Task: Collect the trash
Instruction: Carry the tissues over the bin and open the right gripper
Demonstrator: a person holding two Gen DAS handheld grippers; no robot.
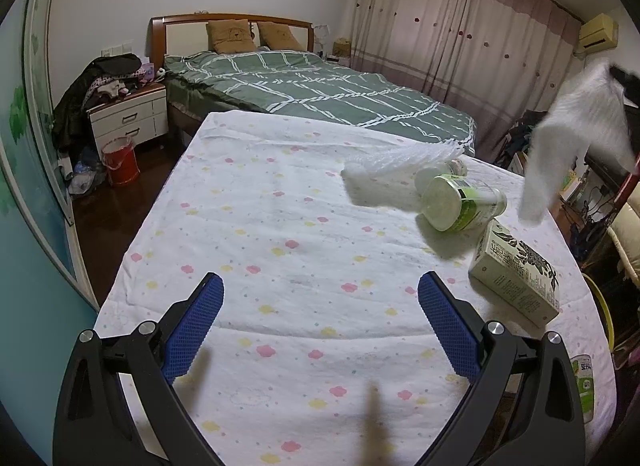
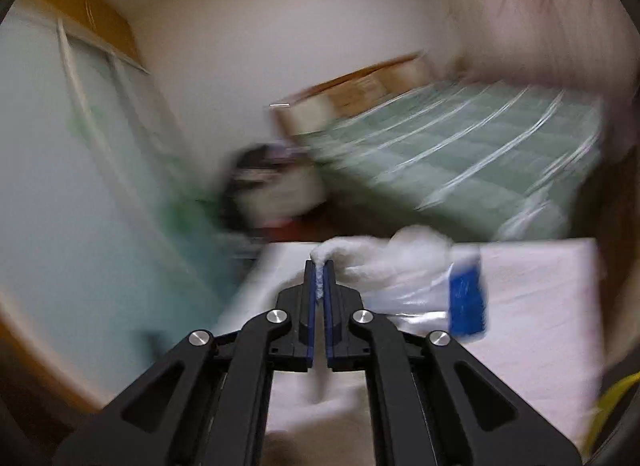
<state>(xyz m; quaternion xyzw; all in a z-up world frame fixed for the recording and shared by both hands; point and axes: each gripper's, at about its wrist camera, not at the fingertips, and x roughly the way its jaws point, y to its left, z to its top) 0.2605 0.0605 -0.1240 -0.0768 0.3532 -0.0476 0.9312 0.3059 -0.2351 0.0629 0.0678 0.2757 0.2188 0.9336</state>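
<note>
The right gripper [image 2: 319, 278] is pinching a white crumpled sheet of soft wrapping [image 2: 384, 262] and carrying it above the flower-print covered table [image 1: 280, 225], so one piece looks collected. The left gripper [image 1: 320, 298] is hovering wide open, holding nothing. Waiting on the table are a green-labelled plastic bottle [image 1: 464, 201], a printed drink carton [image 1: 516, 278] and a clear bubble-wrap sheet [image 1: 400, 165].

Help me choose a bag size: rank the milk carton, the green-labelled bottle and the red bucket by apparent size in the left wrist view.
1. Milk carton
2. Green-labelled bottle
3. Red bucket: it is much farther away, so its rank is unsure.
</note>
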